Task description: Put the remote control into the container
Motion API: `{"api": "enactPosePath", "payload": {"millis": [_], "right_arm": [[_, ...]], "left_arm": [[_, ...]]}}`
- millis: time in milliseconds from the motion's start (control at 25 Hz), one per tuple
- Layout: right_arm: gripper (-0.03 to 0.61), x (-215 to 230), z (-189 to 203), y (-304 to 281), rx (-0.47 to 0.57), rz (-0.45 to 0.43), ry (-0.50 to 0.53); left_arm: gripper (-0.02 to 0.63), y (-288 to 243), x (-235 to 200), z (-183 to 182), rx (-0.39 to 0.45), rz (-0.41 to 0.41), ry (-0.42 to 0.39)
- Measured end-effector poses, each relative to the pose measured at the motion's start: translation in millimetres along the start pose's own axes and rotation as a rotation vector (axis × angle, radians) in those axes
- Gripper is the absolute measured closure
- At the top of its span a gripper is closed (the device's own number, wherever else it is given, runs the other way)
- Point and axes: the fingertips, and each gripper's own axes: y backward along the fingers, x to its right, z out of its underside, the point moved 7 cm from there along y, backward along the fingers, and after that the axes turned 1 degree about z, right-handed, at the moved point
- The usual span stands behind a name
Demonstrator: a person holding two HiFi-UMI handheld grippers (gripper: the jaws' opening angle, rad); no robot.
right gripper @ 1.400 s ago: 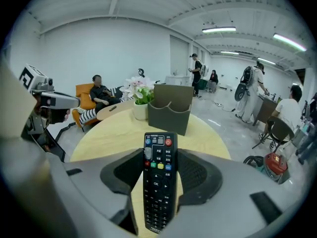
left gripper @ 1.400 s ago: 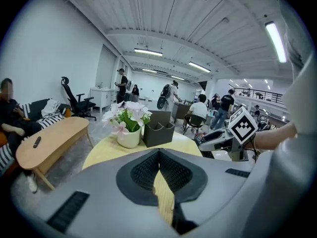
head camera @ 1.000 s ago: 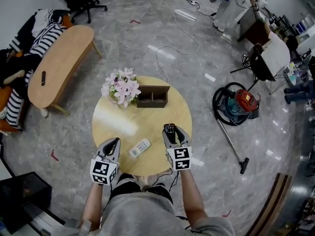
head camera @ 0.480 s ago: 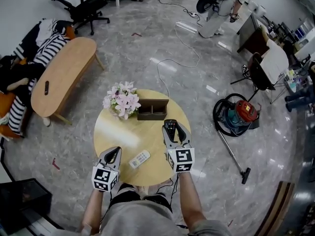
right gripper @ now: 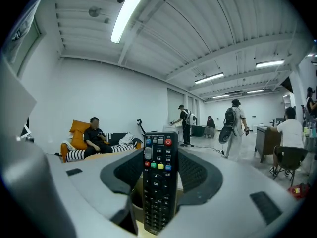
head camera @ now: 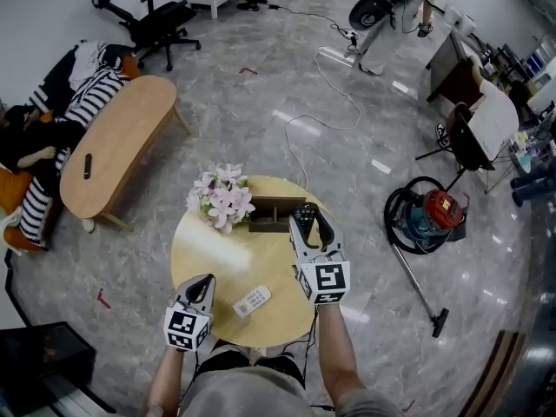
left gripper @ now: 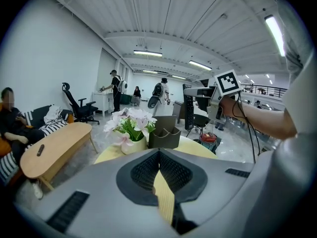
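Observation:
A black remote control (right gripper: 157, 182) stands upright between the pads of my right gripper (right gripper: 159, 158), which is shut on it. In the head view that gripper (head camera: 305, 221) hangs above the round wooden table (head camera: 204, 250), its tips and the black remote (head camera: 302, 215) right beside the brown two-compartment container (head camera: 271, 213). A white remote (head camera: 252, 300) lies on the table near the front edge. Just left of it, my left gripper (head camera: 203, 285) stays low with its pads together and nothing between them. The left gripper view shows the container (left gripper: 164, 136) beyond its tips (left gripper: 159, 155).
A pot of pink flowers (head camera: 221, 197) stands just left of the container. A long wooden bench table (head camera: 113, 142) and a person on a sofa are at the left. A vacuum cleaner (head camera: 426, 215) with its hose sits on the floor to the right, and a cable (head camera: 304, 124) trails behind the table.
My right gripper has risen and moved away from me with the black remote, from the table's right side to the container. The left gripper has stayed where it was.

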Motion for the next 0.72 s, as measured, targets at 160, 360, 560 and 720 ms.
{"api": "enactPosePath", "payload": {"millis": [160,360,560,720], "right_arm": [[0.367,5,2,-17,0.030,0.000,-0.003],[0.367,11,8,-31,0.070,0.011,-0.010],[0.367,15,25,-43,0.114,0.021,-0.012],[0.367,19,42,-54,0.122,0.028,-0.029]], "left_arm": [[0.607,-10,-8,2,-0.020,-0.002,0.005],[0.607,-22,-13,10,-0.049,0.010,0.013],[0.607,-36,-17,22,-0.078,0.024,0.010],[0.607,-47,-19,30,-0.091,0.037,0.009]]}}
